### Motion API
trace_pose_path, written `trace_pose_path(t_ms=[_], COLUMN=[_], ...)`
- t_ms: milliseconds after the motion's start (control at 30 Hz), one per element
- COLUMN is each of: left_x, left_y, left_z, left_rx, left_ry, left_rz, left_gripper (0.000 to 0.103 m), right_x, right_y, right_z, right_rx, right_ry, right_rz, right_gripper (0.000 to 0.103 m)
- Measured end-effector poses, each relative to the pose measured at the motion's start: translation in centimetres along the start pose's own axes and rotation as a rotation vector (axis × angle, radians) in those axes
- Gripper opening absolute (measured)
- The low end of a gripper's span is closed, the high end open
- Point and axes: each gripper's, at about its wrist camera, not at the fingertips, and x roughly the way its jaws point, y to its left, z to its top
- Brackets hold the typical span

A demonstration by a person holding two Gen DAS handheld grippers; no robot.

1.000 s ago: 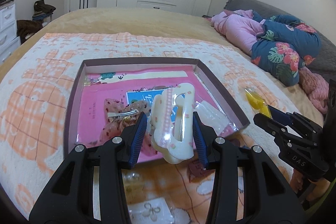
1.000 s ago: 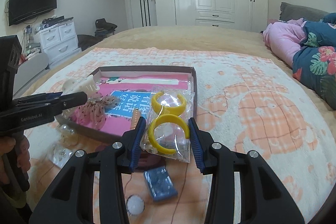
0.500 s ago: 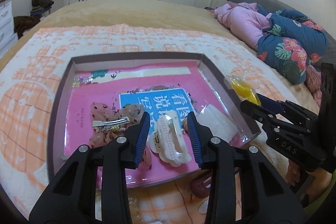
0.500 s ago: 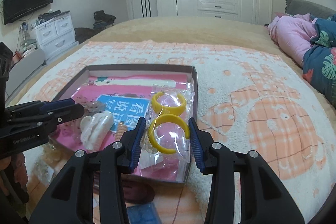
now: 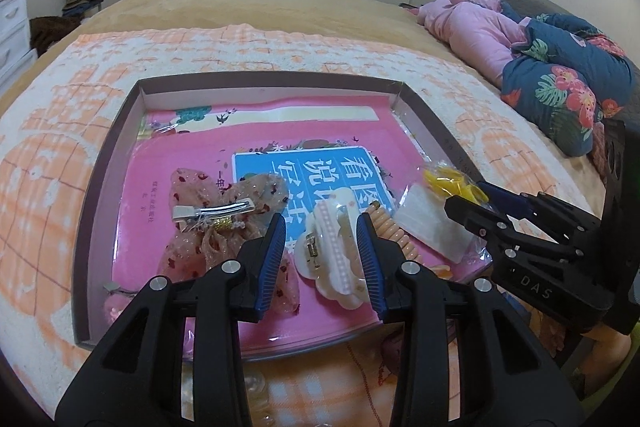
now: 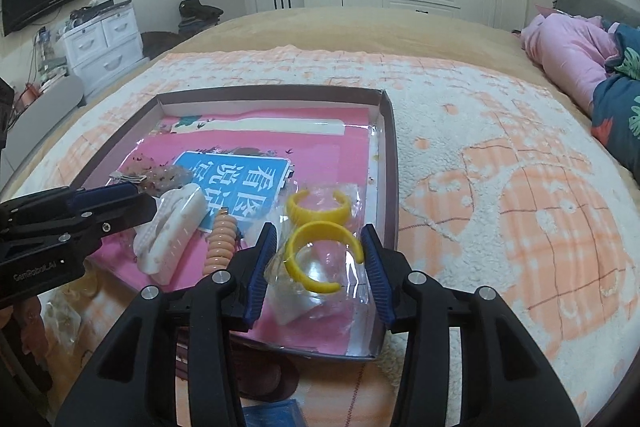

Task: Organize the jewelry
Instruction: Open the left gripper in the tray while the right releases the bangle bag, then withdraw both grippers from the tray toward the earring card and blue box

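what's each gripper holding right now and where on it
Left gripper: nothing; the white claw clip lies loose between its fingers. Right gripper: cannot tell, fingers flank the yellow bangle bag.

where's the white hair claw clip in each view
Left wrist view: the white hair claw clip lies low in the middle, between the left gripper jaws, on the pink book in the tray.
Right wrist view: it lies at lower left, just right of the other gripper's tip, left of the peach spiral hair tie.
Shared landmark: the blue label with white characters on the pink book, just behind the clip.
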Motion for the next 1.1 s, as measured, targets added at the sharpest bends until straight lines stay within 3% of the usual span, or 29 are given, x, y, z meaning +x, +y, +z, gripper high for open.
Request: trace_pose_path(t_ms=[267, 600, 1100], left_x=[-0.4, -1.7, -5.0], left_y=[0.2, 0.4, 0.2], left_z=[-0.2, -0.5, -0.8], left_rx=[-0.011, -0.026, -0.024], left_ry=[-0.005, -0.022, -0.071], left_rz=[-0.002, -0.005, 0.004], left_gripper=[0.029, 0.030, 0.051], right_x=[-1.3, -3.8, -7.3], right_y=[-0.7, -0.1, 0.5], right_z=[-0.3, -1.1, -2.1], right_rx=[0.042, 0.027, 0.049], right_ry=[-0.036, -0.100, -0.152], right_rz=[0.013, -0.010, -0.027], right_gripper=[0.052, 0.071, 0.083])
